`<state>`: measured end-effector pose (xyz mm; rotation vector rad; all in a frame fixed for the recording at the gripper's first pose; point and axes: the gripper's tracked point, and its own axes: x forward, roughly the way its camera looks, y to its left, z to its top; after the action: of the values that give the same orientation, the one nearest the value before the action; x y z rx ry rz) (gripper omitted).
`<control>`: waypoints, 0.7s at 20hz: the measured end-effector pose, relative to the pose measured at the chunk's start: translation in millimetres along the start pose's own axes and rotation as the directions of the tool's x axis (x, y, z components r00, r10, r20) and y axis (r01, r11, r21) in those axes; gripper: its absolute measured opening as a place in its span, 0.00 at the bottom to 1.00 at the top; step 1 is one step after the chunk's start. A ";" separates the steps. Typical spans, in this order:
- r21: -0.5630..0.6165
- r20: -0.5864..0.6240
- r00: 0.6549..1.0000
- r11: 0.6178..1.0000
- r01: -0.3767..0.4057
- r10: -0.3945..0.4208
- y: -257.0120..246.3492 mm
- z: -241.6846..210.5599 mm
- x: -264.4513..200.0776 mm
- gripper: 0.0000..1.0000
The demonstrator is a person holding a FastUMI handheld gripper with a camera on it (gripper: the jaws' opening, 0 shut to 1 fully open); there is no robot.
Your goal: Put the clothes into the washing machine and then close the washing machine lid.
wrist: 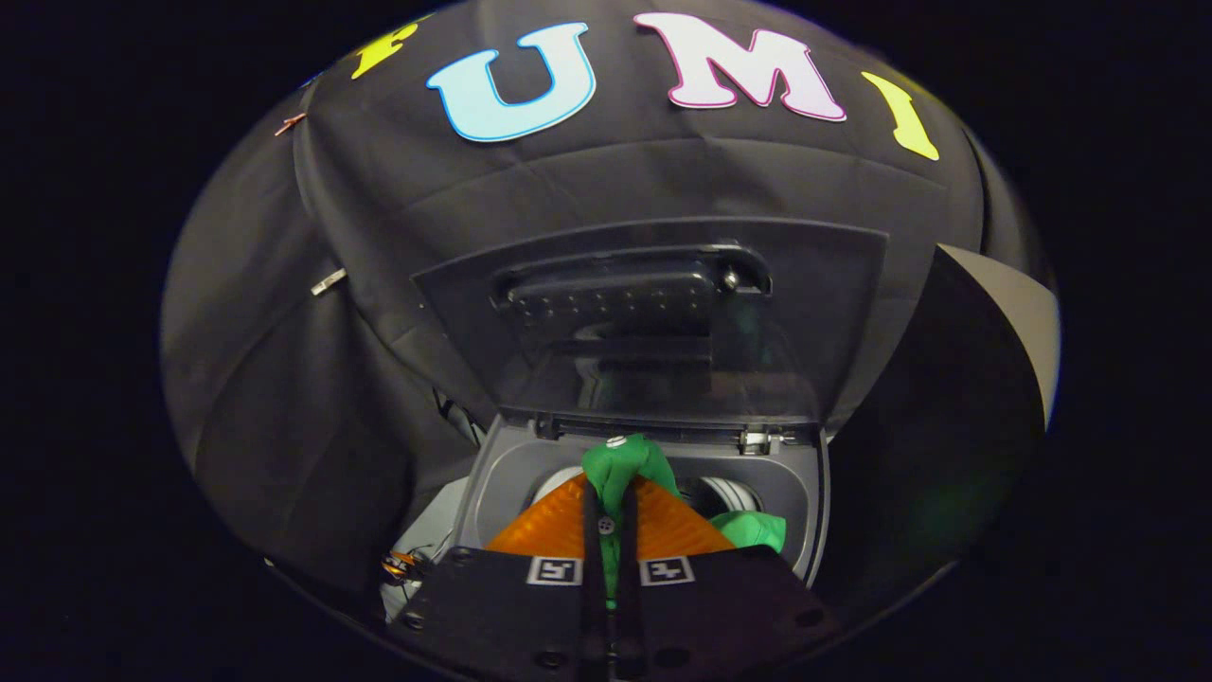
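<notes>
Orange fingers [568, 530] of the gripper [614, 507] press together on a green cloth [620, 469], pinching it tight between them. They hold the cloth right over the open hole of the washing machine [805, 493]. More of the green cloth hangs down beside the fingers, into the hole. Beyond them, the washing machine lid [814, 313] stands straight up, wide open. So I think the cloth is almost in. Letting go comes next, and shutting the lid is not done yet.
</notes>
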<state>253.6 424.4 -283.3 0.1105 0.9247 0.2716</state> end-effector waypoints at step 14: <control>-0.045 0.259 0.966 0.999 -0.003 0.014 5.7 57.6 -25.9 1.00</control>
<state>283.8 424.0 -227.5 0.1058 0.6580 0.2783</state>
